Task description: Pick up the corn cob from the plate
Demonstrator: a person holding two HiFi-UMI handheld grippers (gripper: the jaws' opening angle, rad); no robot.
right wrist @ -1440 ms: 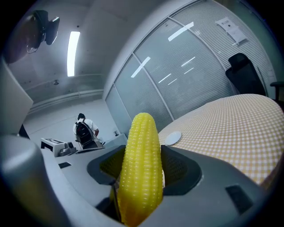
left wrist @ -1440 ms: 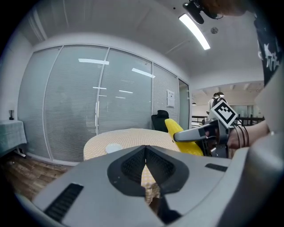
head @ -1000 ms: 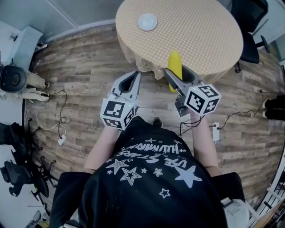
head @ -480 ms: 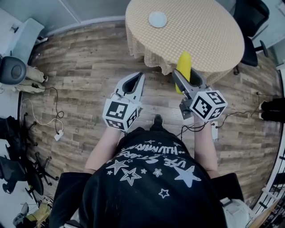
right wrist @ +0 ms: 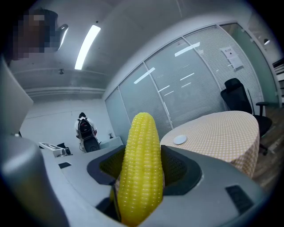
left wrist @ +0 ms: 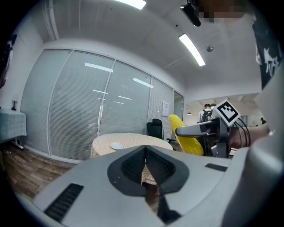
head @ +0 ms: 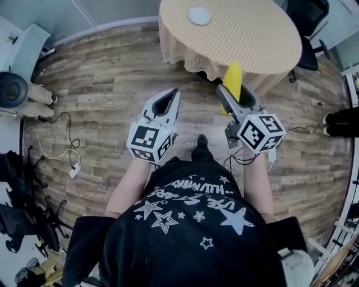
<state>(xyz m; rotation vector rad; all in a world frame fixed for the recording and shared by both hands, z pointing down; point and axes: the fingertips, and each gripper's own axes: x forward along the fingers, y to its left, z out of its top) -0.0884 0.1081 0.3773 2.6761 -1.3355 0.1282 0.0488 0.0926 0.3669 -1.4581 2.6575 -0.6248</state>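
A yellow corn cob [head: 232,84] stands clamped in my right gripper [head: 229,92], held over the floor just off the round table's near edge. In the right gripper view the corn cob [right wrist: 141,168] fills the middle, with both jaws pressed on its sides. The small white plate [head: 199,15] lies bare on the table's far left part, also visible as the plate [right wrist: 179,139] and the plate [left wrist: 117,146]. My left gripper [head: 168,96] is shut on nothing, level with the right one over the wooden floor. From the left gripper view the corn cob [left wrist: 186,137] shows at the right.
The round table [head: 252,39] wears a beige checked cloth. A black office chair [head: 307,53] stands at its right. Cables and a power strip [head: 74,171] lie on the floor at left; another strip [head: 271,158] lies at right. Black chair bases crowd the lower left.
The view has backed away from the table: it sits higher and smaller in the head view. Both grippers keep their pose, corn still clamped in the right one.
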